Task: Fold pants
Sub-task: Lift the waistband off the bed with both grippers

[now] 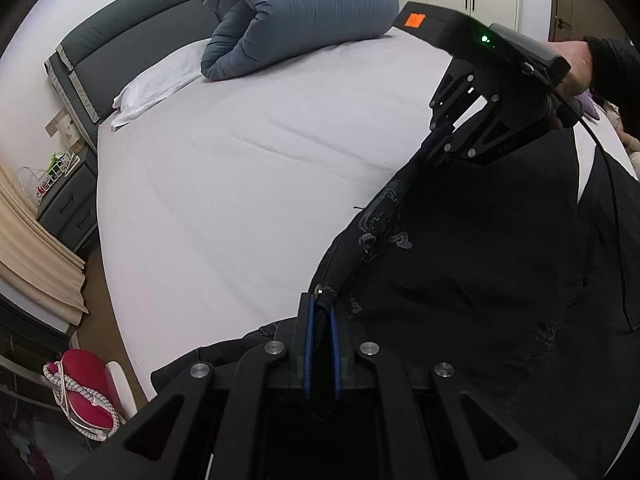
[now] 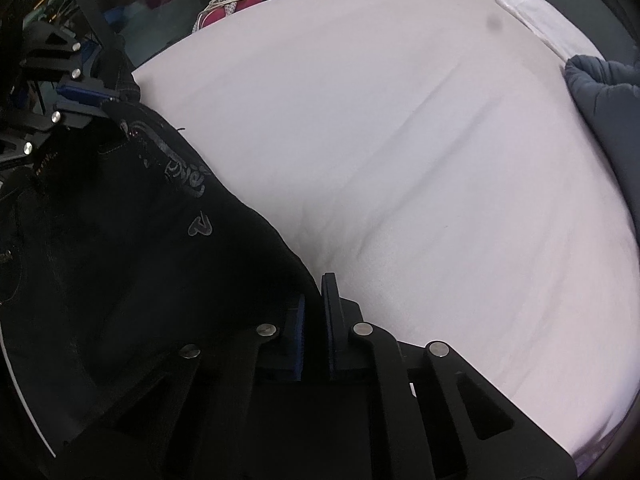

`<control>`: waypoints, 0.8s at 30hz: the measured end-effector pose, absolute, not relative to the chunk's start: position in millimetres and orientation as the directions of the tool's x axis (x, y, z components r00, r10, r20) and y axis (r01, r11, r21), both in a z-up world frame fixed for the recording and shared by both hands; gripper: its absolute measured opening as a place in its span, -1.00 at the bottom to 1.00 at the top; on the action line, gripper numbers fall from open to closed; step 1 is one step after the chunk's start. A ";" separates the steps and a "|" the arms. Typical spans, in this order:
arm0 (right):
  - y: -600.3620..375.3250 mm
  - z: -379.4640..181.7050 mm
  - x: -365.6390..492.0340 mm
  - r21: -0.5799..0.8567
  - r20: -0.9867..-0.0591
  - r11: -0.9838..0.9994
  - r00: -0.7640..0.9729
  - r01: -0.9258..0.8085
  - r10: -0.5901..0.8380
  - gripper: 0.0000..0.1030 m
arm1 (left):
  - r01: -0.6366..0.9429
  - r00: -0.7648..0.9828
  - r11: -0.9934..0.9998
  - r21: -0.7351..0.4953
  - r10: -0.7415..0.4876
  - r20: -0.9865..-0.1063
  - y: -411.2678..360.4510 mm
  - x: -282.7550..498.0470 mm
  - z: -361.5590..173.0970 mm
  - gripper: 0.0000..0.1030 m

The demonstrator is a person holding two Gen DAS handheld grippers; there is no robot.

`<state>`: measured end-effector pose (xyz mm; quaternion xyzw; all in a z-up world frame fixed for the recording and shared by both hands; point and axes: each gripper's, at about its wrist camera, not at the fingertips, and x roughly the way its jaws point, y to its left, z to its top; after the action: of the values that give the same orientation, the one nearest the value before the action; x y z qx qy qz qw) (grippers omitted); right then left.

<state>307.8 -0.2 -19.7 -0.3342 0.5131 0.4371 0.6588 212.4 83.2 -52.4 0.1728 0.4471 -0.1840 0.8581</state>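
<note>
Black pants (image 1: 480, 260) with a grey print lie along the near right part of a white-sheeted bed (image 1: 240, 180). My left gripper (image 1: 320, 300) is shut on the waistband edge, right by a metal button. Farther along the same edge, my right gripper (image 1: 436, 136) pinches the cloth, held by a person's hand (image 1: 576, 68). In the right wrist view the pants (image 2: 120, 240) fill the lower left, and my right gripper (image 2: 316, 292) is shut on their edge, with dark fabric between the blue pads. The left gripper (image 2: 108, 100) grips the far corner at upper left.
A rolled blue-grey duvet (image 1: 296, 12) and a white pillow (image 1: 156, 80) sit at the head of the bed, the duvet (image 2: 608, 92) also at right. A dark nightstand (image 1: 68, 204), beige curtain (image 1: 32, 248) and red object (image 1: 88, 392) stand beside the bed.
</note>
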 end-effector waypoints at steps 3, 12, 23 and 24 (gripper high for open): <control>-3.5 -19.3 300.3 -0.005 -0.967 0.398 0.106 -0.917 0.233 -0.91 | 0.466 0.537 0.875 0.131 -0.162 -0.828 80.4 211.5 -53.0 -0.86; 1.2 -17.3 281.0 -0.017 -0.958 0.480 0.152 -0.877 0.244 -0.96 | 0.454 0.539 0.883 0.120 -0.164 -0.826 77.2 209.5 -52.3 -0.86; -25.1 -9.2 264.0 0.320 -0.911 0.729 0.016 -0.605 0.413 -0.96 | 0.470 0.547 0.874 0.123 -0.179 -0.818 73.4 190.8 -38.6 -0.87; -23.3 -13.4 259.9 0.340 -0.906 0.730 0.002 -0.593 0.424 -0.96 | 0.477 0.548 0.870 0.126 -0.182 -0.817 71.8 186.8 -37.5 -0.87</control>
<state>259.9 -23.3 -13.4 -0.0697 0.6071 0.3609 0.7045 186.8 71.8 -37.5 0.1694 0.4355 -0.1907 0.8633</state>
